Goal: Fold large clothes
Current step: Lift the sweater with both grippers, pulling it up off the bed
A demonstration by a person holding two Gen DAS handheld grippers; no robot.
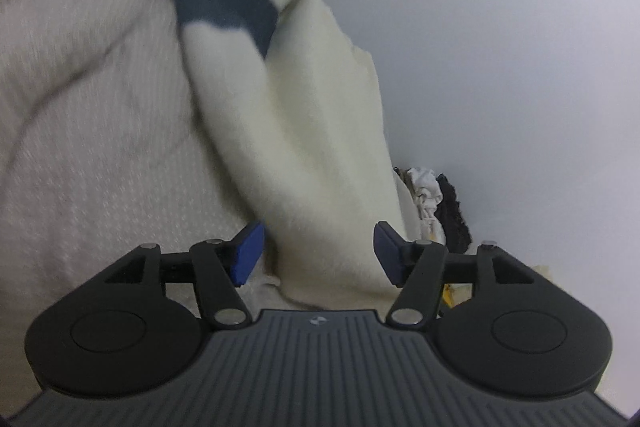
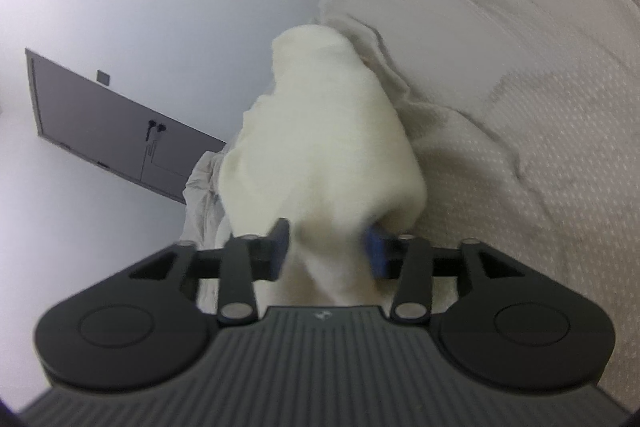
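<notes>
Pale patterned bedding [image 1: 80, 147] carries a cream fleece garment [image 1: 304, 147] beside a white wall [image 1: 520, 47]. It lies between the spread, released pads of the left hand-held gripper [image 1: 318, 253]. The right hand-held gripper [image 2: 328, 253] straddles a bunched fold; I cannot tell whether its pads press it.

Bedspread: pale, dotted weave [image 1: 80, 155], creased; covers the left of the left wrist view and the right of the right wrist view.
Wall: plain white [image 1: 500, 47], behind the bed.
Door: grey panel [image 2: 120, 131], tilted in the fisheye, dark handle near its middle.
Wall plate: small grey square [image 2: 103, 77], just above the door's edge.
Laundry heap: white and black fabric [image 1: 436, 203], bunched against the wall.
</notes>
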